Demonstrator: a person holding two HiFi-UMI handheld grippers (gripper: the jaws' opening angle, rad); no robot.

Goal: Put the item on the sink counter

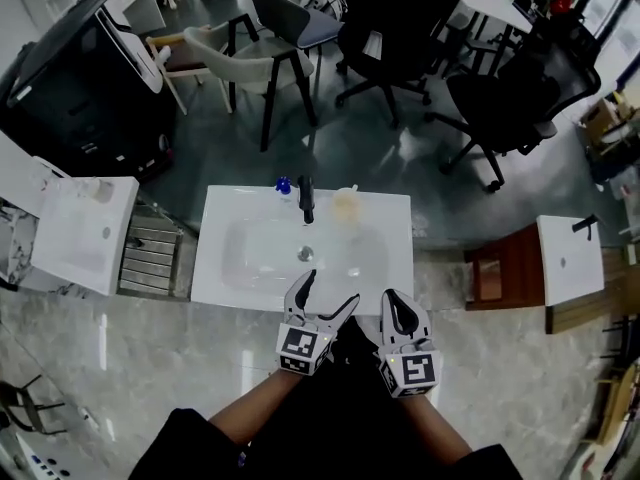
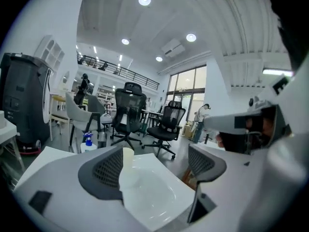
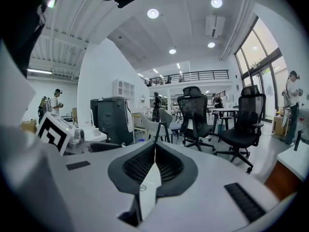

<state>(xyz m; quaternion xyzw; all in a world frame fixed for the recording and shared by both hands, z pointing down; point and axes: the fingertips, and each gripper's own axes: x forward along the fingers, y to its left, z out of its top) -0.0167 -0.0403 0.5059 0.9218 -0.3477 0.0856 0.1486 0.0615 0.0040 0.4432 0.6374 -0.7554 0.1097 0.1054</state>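
Nearest to me, both grippers hover over the floor just short of the bench's [image 1: 212,263] front edge. The left gripper [image 1: 332,288] has its jaws wide apart with nothing between them, only the white basin [image 1: 285,258] showing through the gap. The right gripper [image 1: 401,306] has its jaws pressed together at the tips, pinching nothing. So I'm carrying nothing in either one.

Across the basin, on the bench's far rim, three things stand in a row: a blue-capped bottle [image 1: 283,184] on the left, the black tap [image 1: 306,200] in the middle, and a pale cup [image 1: 346,206] on the right. Cup and bottle are both upright. I can't tell which one is the item, but both already sit on the bench, so I judge the placing may be done.

If the cup is the item, it lies straight ahead over the basin, closer to the left gripper's line than the right's. In the left gripper view it sits against the left jaw, not centred. That gripper is also the open one.

Beyond the bench are chairs [image 1: 385,28] on the grey floor.
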